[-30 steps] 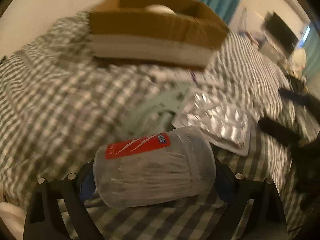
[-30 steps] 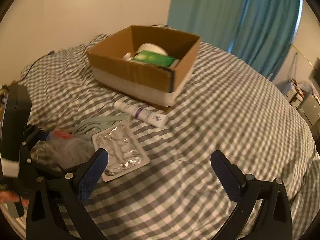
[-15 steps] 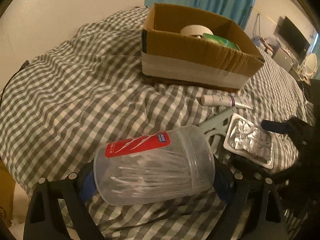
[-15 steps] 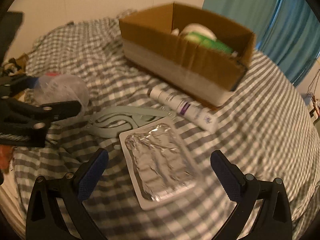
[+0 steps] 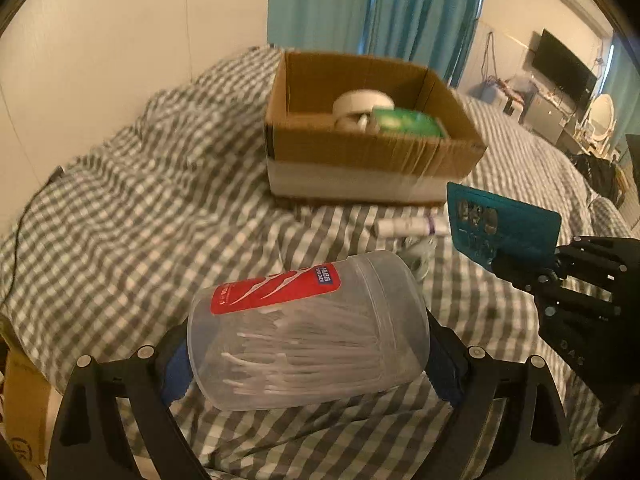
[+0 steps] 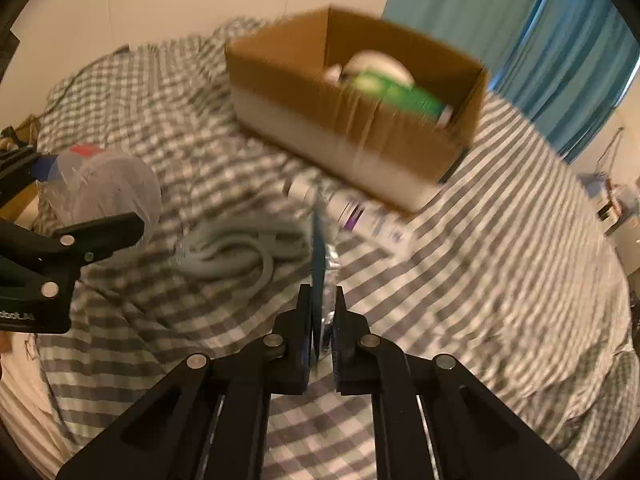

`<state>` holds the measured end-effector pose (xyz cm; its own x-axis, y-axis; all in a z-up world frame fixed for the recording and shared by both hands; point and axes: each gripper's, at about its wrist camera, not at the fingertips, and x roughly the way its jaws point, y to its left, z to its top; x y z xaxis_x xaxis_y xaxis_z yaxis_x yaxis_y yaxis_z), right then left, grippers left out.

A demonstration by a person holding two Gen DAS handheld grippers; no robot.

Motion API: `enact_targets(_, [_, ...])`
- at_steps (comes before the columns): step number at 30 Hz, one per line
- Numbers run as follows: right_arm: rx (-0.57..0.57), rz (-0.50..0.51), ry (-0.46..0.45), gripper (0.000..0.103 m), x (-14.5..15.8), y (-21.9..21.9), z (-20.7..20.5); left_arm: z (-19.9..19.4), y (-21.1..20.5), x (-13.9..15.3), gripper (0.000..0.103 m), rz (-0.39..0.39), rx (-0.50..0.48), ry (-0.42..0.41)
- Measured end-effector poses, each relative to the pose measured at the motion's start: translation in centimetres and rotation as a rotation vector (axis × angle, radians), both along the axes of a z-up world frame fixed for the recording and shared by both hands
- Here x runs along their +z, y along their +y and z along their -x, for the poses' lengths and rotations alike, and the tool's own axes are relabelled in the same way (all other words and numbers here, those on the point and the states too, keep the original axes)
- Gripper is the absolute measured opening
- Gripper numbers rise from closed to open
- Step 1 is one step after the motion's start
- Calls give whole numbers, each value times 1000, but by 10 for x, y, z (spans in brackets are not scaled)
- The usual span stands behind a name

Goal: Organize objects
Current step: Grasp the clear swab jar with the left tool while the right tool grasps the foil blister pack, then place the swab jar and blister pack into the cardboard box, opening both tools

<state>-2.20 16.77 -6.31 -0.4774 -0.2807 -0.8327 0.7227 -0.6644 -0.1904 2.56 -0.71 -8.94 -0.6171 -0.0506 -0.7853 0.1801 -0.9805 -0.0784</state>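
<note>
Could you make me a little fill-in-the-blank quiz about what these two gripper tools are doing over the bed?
1. The left gripper holds a clear jar of cotton ____.
2. The right gripper pinches a flat ____-coloured blister pack.
3. The cardboard box sits on a ____-patterned bedspread.
4. The white tube lies ____ the box.

Missing words: swabs; teal; checked; outside

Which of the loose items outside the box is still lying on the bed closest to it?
The white tube, just in front of the cardboard box. The cotton swab jar and blister pack are held in grippers.
</note>
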Motion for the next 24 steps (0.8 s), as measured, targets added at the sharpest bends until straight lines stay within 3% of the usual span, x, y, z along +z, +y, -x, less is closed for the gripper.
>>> enact_targets(6, [-7, 90, 75, 7, 53, 4, -4, 21, -5, 56, 95, 17, -17, 110])
enact_targets(10, [-27, 151, 146, 7, 101, 2, 7, 52, -3, 108, 95, 52, -38, 216])
enact_targets(14, [-61, 217, 195, 7, 139, -1, 29, 88, -1, 139, 95, 66, -74, 268])
enact_targets(19, [-92, 277, 214, 7, 162, -10, 69, 140, 0, 142, 95, 95, -95, 266])
enact_targets(24, [-107, 275, 195, 7, 145, -31, 106, 191, -2, 106, 95, 66, -95, 196])
